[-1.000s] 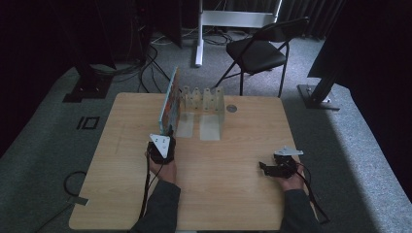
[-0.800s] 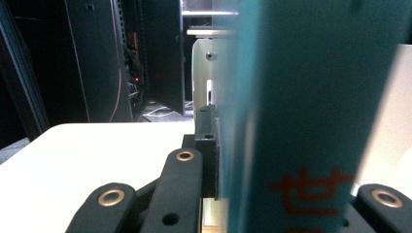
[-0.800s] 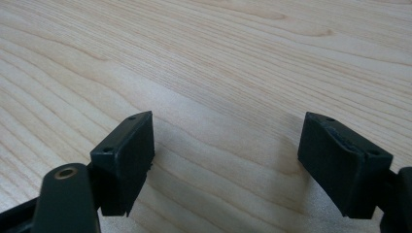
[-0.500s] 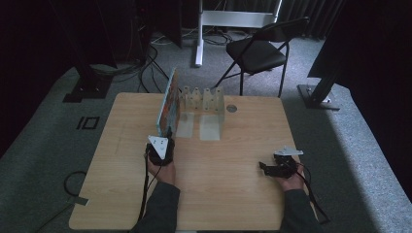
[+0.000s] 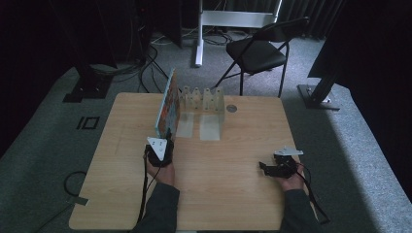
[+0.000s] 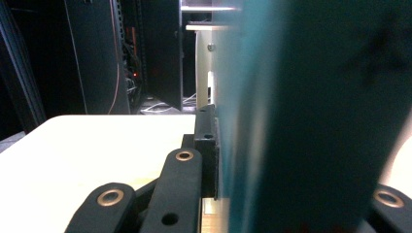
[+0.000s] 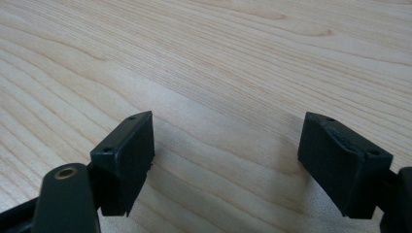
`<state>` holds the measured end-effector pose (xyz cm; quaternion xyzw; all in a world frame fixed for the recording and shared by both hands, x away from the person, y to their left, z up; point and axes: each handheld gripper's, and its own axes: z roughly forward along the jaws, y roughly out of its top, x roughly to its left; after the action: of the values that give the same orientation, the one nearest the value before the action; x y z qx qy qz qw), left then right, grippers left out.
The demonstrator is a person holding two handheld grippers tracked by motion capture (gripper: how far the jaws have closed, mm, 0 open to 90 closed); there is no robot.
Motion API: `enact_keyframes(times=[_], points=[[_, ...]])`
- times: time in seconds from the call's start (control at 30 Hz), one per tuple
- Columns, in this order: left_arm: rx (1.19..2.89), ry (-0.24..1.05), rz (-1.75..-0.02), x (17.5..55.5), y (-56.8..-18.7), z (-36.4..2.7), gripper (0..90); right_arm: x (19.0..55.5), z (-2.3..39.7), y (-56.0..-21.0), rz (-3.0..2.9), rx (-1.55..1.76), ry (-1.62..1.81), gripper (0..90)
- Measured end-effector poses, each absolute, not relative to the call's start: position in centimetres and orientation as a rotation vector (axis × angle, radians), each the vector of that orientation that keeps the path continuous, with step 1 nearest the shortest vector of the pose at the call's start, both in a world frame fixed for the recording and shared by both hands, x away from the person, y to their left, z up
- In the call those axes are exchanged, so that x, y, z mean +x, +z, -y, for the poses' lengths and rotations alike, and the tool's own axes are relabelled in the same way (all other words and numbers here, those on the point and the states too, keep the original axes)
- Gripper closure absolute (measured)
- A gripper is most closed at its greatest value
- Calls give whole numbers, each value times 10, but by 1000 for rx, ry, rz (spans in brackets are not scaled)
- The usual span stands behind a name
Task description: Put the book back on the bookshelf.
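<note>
My left gripper is clamped on the near edge of a thin, flat picture book that stands upright on edge, its colourful cover facing left. In the left gripper view its teal surface sits flush against the inner face of my left finger and hides the other finger. Straight beyond my fingers the book's far end meets a clear acrylic divider rack, whose upright fins and two flat frosted base plates lie just right of the book.

My right gripper rests low over bare, pale wood-grain table, its matte black block fingers spread wide with nothing between them. All round those fingers I see smooth open tabletop, the table's right edge near their outer side.
</note>
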<state>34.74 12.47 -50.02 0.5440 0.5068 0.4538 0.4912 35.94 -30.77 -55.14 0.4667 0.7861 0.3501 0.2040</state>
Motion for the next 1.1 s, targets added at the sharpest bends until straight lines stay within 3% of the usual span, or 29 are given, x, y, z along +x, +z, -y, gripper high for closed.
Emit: enact_keyframes(times=[0.8,1.1], points=[[1323,1131,-1228,346,-503,-133,769,359,308,-551,-2193,1302,976,207],[1333,1120,-1224,343,-503,-137,701,359,308,-551,-2193,1302,976,207]])
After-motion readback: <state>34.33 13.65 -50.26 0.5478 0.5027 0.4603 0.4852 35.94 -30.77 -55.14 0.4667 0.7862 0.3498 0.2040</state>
